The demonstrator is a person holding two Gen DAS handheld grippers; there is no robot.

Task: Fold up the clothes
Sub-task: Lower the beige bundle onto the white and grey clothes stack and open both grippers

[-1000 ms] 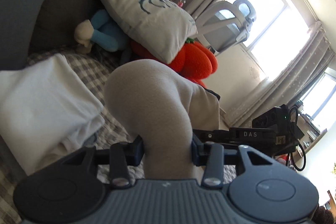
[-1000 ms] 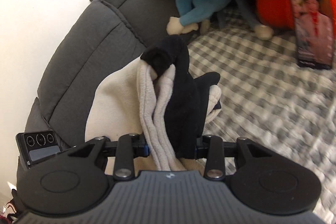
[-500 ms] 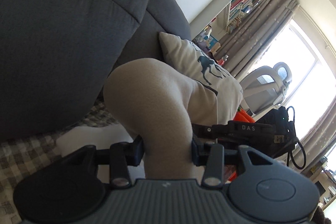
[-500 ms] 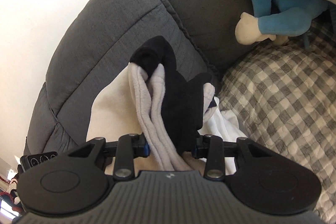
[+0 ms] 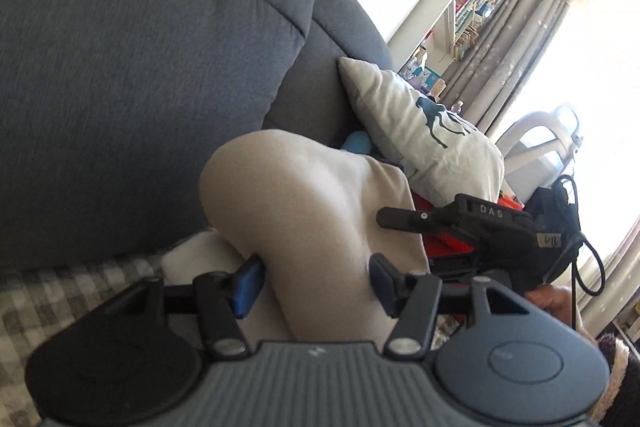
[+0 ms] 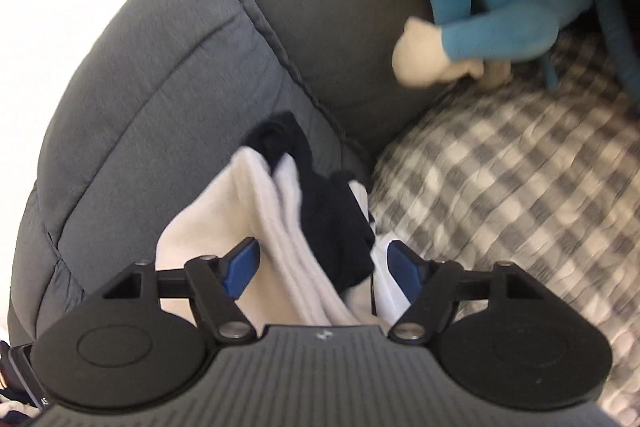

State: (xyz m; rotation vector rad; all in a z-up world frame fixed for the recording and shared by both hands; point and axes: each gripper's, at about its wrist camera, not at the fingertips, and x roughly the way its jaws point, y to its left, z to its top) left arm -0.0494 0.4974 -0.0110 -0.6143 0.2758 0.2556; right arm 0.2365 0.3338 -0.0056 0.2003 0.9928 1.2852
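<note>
left gripper [image 5: 314, 277]: blue pads sit spread with the beige garment [image 5: 304, 211] bulging up between them. The right pad seems to press the cloth, the left one looks just at its edge, so honestly I can't tell if it's clamping or just loose around it.

right gripper [image 6: 324, 263]: jaws apart, blue pads on either side of the cloth with visible gaps, so it looks let go rather than pinching.

cream and black bundle [image 6: 304, 223]: the part of the clothes in the right wrist view, pale folds with a black piece [image 6: 332, 223] bunched on top, lying against the sofa back. Lower end is hidden behind the gripper body.

white folded piece [image 5: 196, 255]: peeks out under the beige garment in the left view, mostly covered, can't say what it is.

sofa [image 5: 140, 67]: dark grey, fills the left of both views; the cushion seams are the sharpest thing here.

checked cover [image 6: 520, 187]: grey and white, on the seat, pretty blurry in the right view.

cushion [image 5: 424, 131]: pale with a teal deer print, leaning on the sofa back; cut off at the top in the right view.

blue plush toy [image 6: 500, 11]: tucked under the cushion, only a limb and a cream paw clearly show.

other gripper's side [image 5: 480, 223]: black, marked DAS, seen from the left view, with a bit of a hand [image 5: 554, 303] below it. Something red behind it, too hidden to name.

window [image 5: 580, 87]: blown out white, curtains and a bookshelf beside it.
</note>
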